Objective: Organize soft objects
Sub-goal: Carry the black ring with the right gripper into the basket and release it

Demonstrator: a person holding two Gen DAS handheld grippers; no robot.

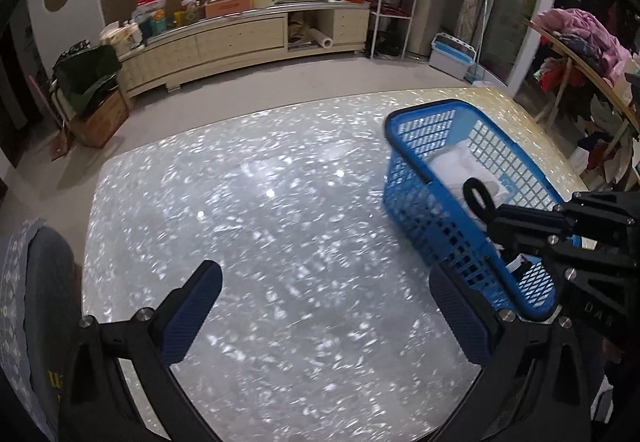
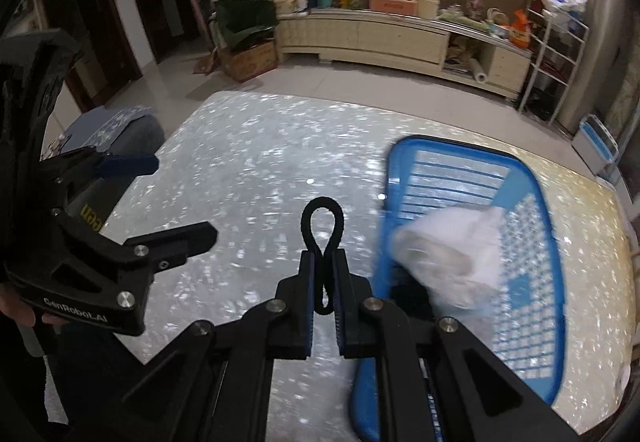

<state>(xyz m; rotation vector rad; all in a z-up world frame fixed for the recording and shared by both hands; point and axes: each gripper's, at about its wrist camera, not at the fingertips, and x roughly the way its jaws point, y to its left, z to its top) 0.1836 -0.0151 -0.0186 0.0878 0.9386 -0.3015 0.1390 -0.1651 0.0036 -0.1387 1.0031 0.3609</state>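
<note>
A blue mesh basket (image 1: pixel 430 201) stands on the right of the sparkly table, with white soft cloth (image 1: pixel 456 161) inside; it also shows in the right wrist view (image 2: pixel 536 282) with the white cloth (image 2: pixel 452 254). My right gripper (image 2: pixel 323 282) is shut on a black hair tie (image 2: pixel 322 226), held just left of the basket above the table; the tie loop shows in the left wrist view (image 1: pixel 476 197) over the basket rim. My left gripper (image 1: pixel 324 306) is open and empty above the table, left of the basket.
The sparkly table top (image 1: pixel 260 222) spreads ahead. A grey-blue cushioned seat (image 2: pixel 116 129) sits at the table's left edge. A cluttered cabinet (image 1: pixel 240 37) lines the far wall, and a clothes rack (image 1: pixel 584 53) stands at the right.
</note>
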